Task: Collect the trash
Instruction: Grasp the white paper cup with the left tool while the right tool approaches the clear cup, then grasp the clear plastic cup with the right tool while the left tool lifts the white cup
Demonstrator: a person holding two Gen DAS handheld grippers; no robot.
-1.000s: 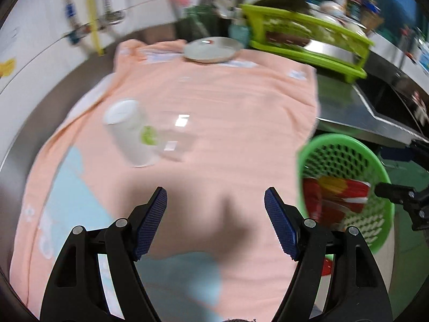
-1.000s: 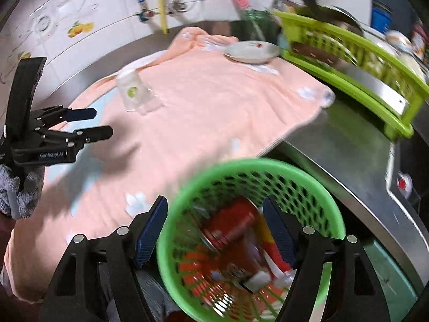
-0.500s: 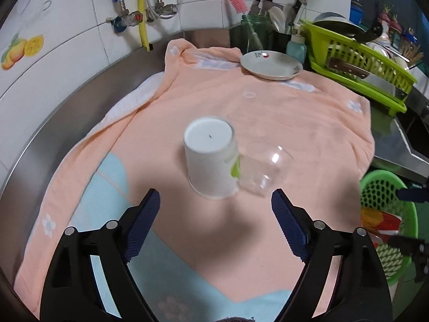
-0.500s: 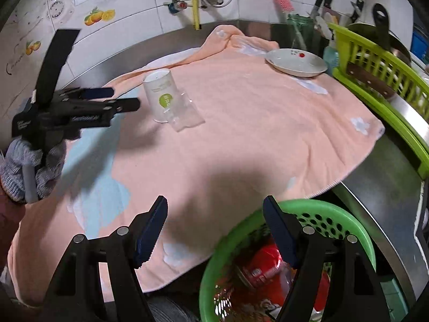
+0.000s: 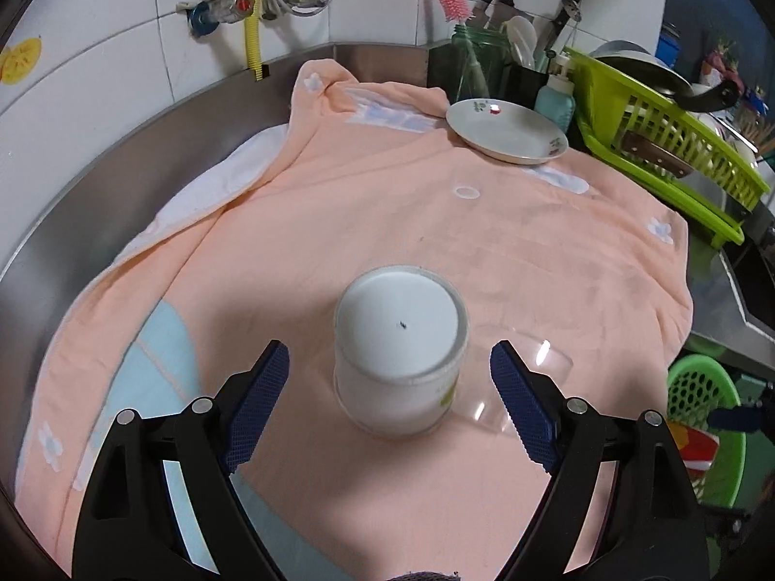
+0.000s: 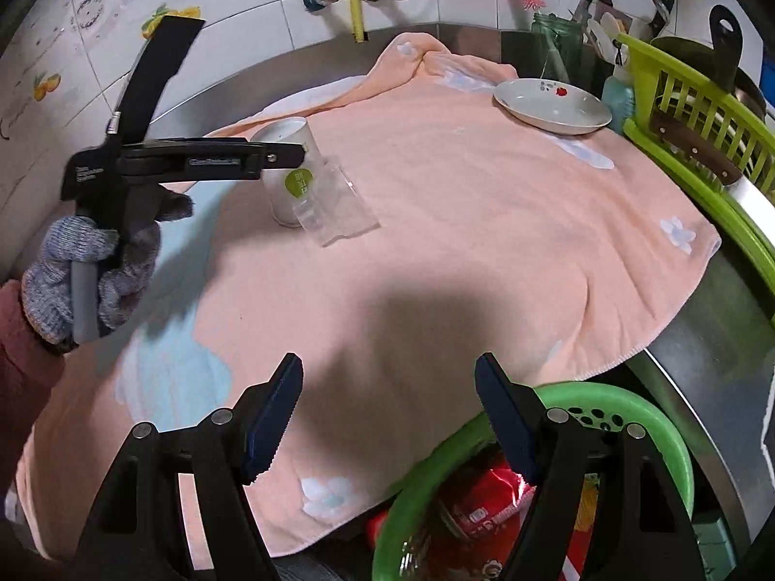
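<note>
Since the upturned paper cup (image 5: 401,358) is trash, I straddle it with my left hand-held gripper (image 5: 390,404) spread wide, ungrasped.

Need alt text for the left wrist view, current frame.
The open left gripper hovers around an upside-down white paper cup on a peach towel, with a clear plastic container lying against the cup's right side. Behind are a white plate, a lime dish rack, and a green trash basket at the right edge.
</note>
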